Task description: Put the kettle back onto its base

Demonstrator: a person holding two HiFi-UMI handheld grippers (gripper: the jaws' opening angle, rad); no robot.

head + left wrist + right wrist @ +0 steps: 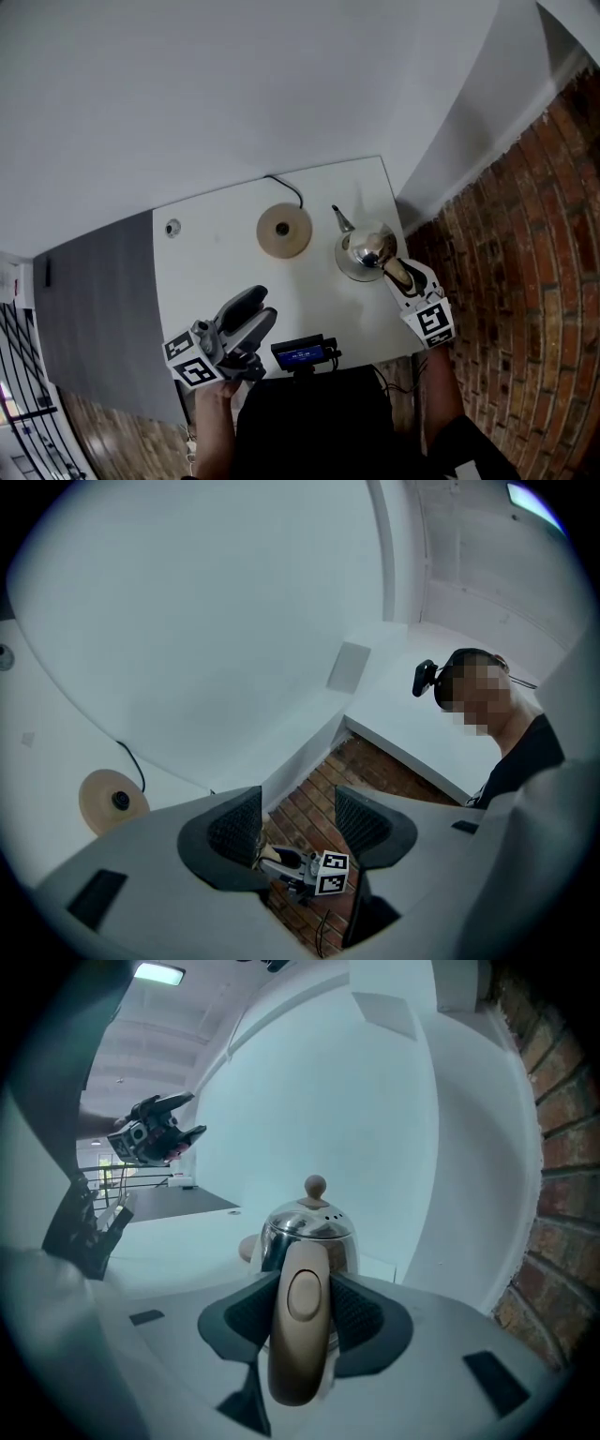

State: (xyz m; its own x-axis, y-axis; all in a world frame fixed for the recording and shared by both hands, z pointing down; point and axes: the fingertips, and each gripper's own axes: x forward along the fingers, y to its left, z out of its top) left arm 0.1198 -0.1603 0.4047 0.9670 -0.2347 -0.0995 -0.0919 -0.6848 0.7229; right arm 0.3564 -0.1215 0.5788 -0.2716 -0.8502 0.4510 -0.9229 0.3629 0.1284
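The shiny steel kettle stands on the white table, to the right of its round tan base and apart from it. My right gripper reaches in from the front right. In the right gripper view the kettle's tan handle sits between the wide jaws of my right gripper, and I see no clear squeeze on it. My left gripper hovers open and empty near the table's front edge. In the left gripper view the base shows at the left of my left gripper.
A black cord runs from the base to the table's back edge. A small device with a blue screen sits at the front edge. A small round fitting lies at the table's back left. A brick wall rises at the right.
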